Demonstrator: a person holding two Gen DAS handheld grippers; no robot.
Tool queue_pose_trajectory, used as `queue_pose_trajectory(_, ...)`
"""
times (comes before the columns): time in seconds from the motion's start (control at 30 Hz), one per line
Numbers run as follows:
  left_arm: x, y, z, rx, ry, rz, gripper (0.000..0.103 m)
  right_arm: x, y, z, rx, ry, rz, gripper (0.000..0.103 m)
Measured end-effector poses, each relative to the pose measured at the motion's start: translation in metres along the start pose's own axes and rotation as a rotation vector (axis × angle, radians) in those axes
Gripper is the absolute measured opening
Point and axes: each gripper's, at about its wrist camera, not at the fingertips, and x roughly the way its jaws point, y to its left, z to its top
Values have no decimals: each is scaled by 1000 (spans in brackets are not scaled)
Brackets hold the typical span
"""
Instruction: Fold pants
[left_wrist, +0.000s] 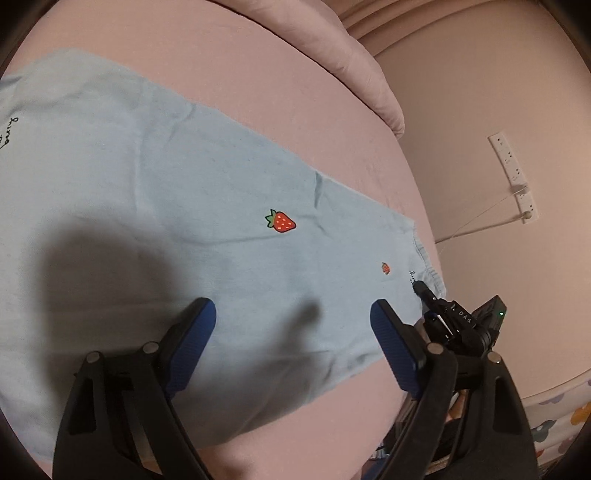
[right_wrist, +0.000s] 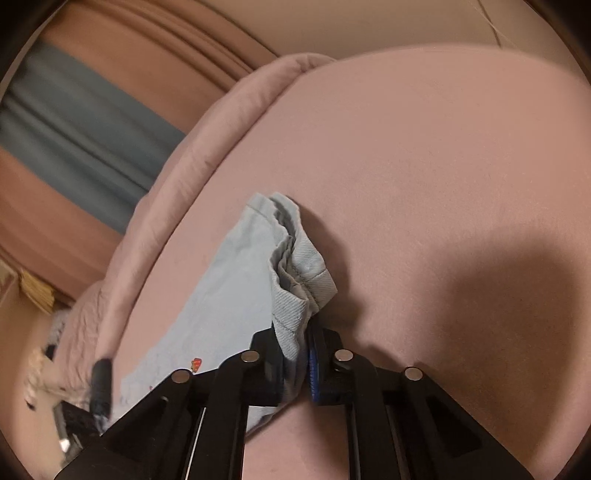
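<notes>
Light blue pants (left_wrist: 184, 206) with small strawberry prints lie flat on a pink bed sheet (left_wrist: 295, 92). My left gripper (left_wrist: 293, 314) is open, its blue-padded fingers (left_wrist: 195, 332) hovering over the pants near their near edge. My right gripper (right_wrist: 295, 354) is shut on the bunched waistband of the pants (right_wrist: 299, 273), lifted a little off the sheet (right_wrist: 424, 166). In the left wrist view the right gripper (left_wrist: 424, 290) shows at the waistband end by the bed's right edge.
A folded pink quilt (left_wrist: 351, 55) lies along the far side of the bed. A wall (left_wrist: 480, 110) with a socket strip (left_wrist: 513, 177) and a cable stands to the right. Blue and brown curtains (right_wrist: 74, 129) hang beyond the bed.
</notes>
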Motion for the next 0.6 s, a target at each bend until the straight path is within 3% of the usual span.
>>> queue_pose_trajectory(0.03, -2, 2, 1, -10, 4, -8, 82, -8, -3, 6, -37, -11, -7, 8)
queue_pose_trajectory(0.17, -14, 7, 9, -75, -18, -40, 82, -24, 71, 6, -295, -86, -14, 8)
queue_pose_trajectory(0.23, -23, 8, 16, -114, -48, -108, 84, -26, 108, -1, -420, -109, -12, 8)
queue_pose_trajectory(0.3, -34, 10, 21, -153, -69, -193, 93, -25, 148, -19, -574, -124, -2, 8)
queue_pose_trajectory(0.37, -40, 14, 23, -202, -88, -275, 103, -15, 189, -48, -733, -129, 9, 8)
queue_pose_trajectory(0.47, -37, 20, 26, -259, -74, -368, 102, 9, 231, -105, -943, -118, 14, 8)
queue_pose_trajectory(0.6, -12, 30, 32, -302, -20, -347, 101, 36, 248, -170, -1125, -72, 5, 8)
